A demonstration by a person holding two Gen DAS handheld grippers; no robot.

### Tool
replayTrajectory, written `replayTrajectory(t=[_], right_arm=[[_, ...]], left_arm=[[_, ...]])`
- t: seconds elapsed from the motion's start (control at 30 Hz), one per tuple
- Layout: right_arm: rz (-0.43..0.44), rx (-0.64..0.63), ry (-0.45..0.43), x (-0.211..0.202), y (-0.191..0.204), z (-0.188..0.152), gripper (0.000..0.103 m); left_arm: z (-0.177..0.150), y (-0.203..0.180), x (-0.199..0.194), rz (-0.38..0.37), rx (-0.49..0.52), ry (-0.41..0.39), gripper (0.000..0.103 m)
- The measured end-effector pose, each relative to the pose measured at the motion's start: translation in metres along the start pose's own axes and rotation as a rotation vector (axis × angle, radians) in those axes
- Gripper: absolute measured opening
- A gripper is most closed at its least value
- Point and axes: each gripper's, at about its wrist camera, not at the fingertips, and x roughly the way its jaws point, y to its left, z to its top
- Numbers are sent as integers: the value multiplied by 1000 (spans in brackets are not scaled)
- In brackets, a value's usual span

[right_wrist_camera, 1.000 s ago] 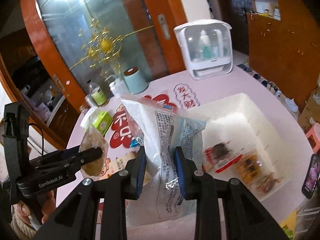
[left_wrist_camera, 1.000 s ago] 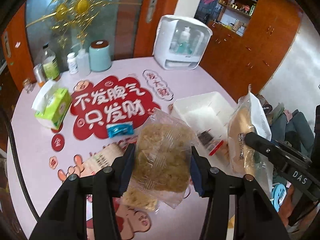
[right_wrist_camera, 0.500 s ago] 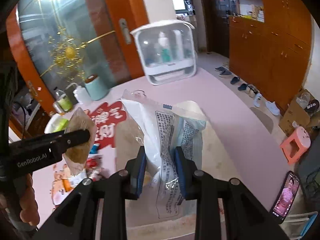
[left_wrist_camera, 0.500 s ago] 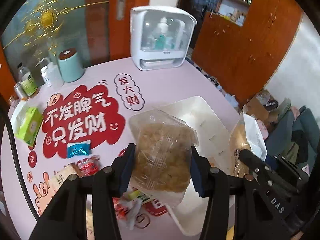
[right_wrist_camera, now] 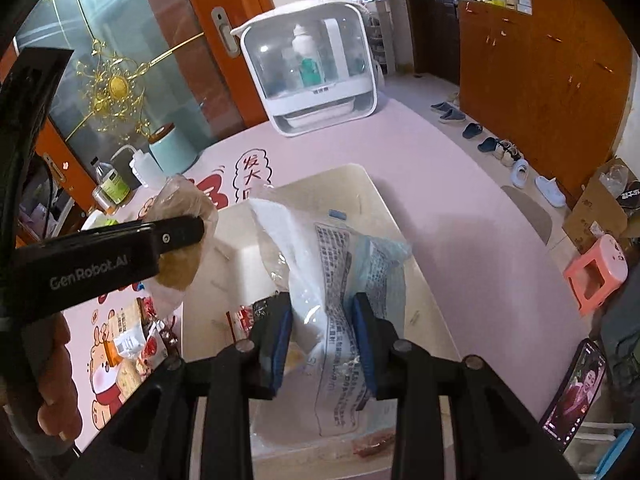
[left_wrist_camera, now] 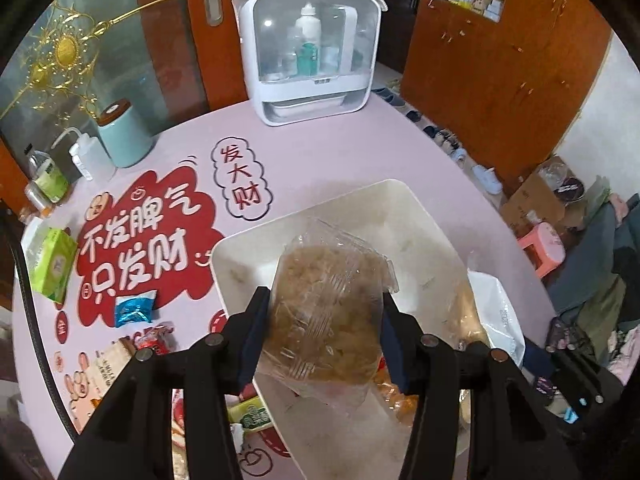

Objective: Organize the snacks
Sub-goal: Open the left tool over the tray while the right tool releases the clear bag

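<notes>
We hold both bags over the white bin [left_wrist_camera: 400, 216]. Our left gripper [left_wrist_camera: 322, 334] pinches the clear bag of brown snacks [left_wrist_camera: 326, 304] above the bin's near-left corner, its jaws easing apart. Our right gripper [right_wrist_camera: 322, 340] pinches the white printed bag [right_wrist_camera: 340, 280] mid-bin, jaws also spreading. Bare pink table [right_wrist_camera: 460, 216] lies beyond the far rim and to the right; loose packets [right_wrist_camera: 132, 340] crowd the left edge.

Left gripper [left_wrist_camera: 323, 330] points steeply down; jaws opening, blue pads [left_wrist_camera: 253, 334] on both sides of a clear bag [left_wrist_camera: 328, 312]. Seen side-on in the right view, gripped by a bare hand [right_wrist_camera: 56, 384]. Right gripper [right_wrist_camera: 323, 338] also points steeply down; jaws opening, a white bag [right_wrist_camera: 340, 280] between the pads.
</notes>
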Motion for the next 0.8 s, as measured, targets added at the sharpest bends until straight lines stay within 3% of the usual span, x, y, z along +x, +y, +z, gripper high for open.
replayTrajectory(t=[0.03,0.1,0.13,0.23,0.8], right_arm=[[0,-3,-5,-1,0,1,33],[12,-6,-7,-3,1,2,46],[15,-6,-5,-4,2,3,49],[29,-9,-13,-8,4,4,51],[127,-116,8,-23,57,-8,51]], left_arm=[[0,2,2,9,-2,7,55],[-1,5,3,28,-16,18,75],[-2,9,1,24,-33,13,77],[-4,15,-8,10,-55,-6,77],[-38,57,-81,162,-86,-99,78]])
